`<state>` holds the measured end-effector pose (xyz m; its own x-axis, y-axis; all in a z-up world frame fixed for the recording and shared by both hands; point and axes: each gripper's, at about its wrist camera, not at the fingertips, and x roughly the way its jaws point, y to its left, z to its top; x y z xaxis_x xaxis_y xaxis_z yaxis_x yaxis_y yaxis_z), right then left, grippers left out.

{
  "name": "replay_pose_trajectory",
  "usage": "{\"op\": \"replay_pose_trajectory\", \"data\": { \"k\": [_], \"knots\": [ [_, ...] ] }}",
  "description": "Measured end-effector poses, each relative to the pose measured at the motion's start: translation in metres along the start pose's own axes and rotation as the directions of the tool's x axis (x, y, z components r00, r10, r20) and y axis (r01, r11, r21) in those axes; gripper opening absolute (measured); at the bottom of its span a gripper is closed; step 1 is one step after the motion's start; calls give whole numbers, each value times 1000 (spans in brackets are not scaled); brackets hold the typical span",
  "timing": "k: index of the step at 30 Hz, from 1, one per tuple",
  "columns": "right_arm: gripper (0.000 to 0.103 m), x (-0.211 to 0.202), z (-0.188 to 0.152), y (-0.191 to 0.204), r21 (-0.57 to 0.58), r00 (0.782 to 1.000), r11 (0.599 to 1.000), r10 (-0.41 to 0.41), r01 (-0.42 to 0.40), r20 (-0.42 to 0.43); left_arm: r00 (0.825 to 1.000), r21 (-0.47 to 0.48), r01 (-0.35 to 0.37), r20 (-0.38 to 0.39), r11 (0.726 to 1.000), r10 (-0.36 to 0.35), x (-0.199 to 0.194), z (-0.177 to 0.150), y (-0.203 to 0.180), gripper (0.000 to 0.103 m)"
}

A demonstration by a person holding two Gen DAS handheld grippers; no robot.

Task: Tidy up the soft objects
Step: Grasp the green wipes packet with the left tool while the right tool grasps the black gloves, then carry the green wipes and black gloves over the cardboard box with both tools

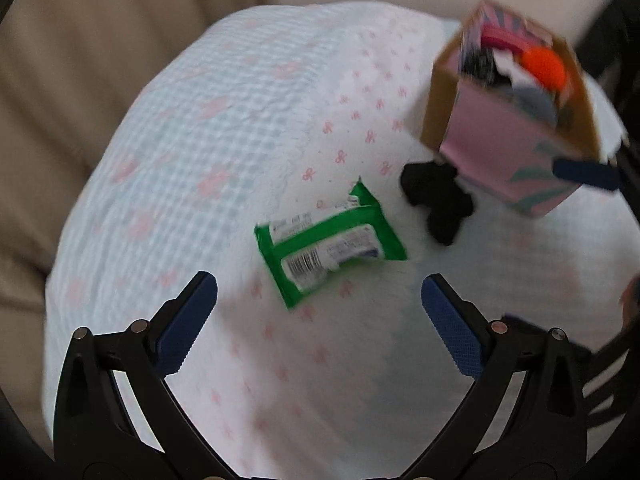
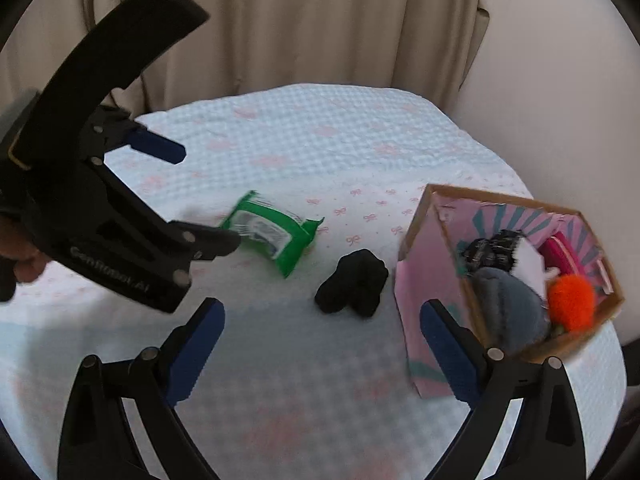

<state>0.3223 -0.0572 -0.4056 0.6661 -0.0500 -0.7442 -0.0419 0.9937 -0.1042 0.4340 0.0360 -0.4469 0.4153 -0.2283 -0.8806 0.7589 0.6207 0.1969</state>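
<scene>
Both jaws seen spread wide, nothing held: left gripper point(image 1: 319, 300), right gripper point(image 2: 322, 320). Green wipes pack point(image 1: 330, 246) just ahead of left; black cloth bundle point(image 2: 352, 282) ahead of right; filled pink box point(image 2: 432, 280) right of it, on the tabletop point(image 2: 300, 144)

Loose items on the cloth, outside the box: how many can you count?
2: a green wipes pack mid-cloth and a black bundle beside the pink box. Others may be hidden.

Three things on your cloth-covered table point(image 2: 320, 152), all apart.
From your right wrist view: wipes pack point(image 2: 276, 236) left, sock bundle point(image 2: 352, 282) middle, open box point(image 2: 424, 264) right, soft items point(image 2: 508, 300) in it; curtain point(image 2: 280, 20) behind.
</scene>
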Motion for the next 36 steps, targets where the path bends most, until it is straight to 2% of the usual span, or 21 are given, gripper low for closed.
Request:
{"op": "replay_pose_trajectory", "data": {
  "k": [2,6,12,15,18,20,22,28,36],
  "knots": [
    [97,23,-2,0,-5,1000,1000,-11,11,2,1000,65,14,-4,998,-14,22,5,0,102],
    [82,63,-7,3,-39,999,999,-32,32,-9,1000,204,11,-19,979,-7,56,9,-8,98],
    [74,93,-12,-3,-46,995,995,-95,93,-31,1000,308,13,-30,951,-4,86,12,-21,91],
    [65,105,-13,-9,-29,993,995,-95,94,-64,999,292,44,-25,955,-39,91,17,-17,87],
    [62,111,-9,-13,-4,996,997,-71,71,-61,998,275,66,-19,959,-64,92,17,-10,74],
    [56,112,-6,-14,-3,996,998,-63,63,-58,997,264,76,-20,962,-73,91,16,-7,67],
    [44,116,-3,-16,11,997,999,-37,38,-63,997,254,80,-23,964,-77,90,15,-7,63],
    [18,118,4,-17,35,997,999,9,-7,-71,998,234,65,-34,970,-58,80,10,-11,50],
    [16,92,12,-29,91,997,996,22,-16,-69,998,68,60,-11,996,-60,39,2,8,47]
  ]
}}
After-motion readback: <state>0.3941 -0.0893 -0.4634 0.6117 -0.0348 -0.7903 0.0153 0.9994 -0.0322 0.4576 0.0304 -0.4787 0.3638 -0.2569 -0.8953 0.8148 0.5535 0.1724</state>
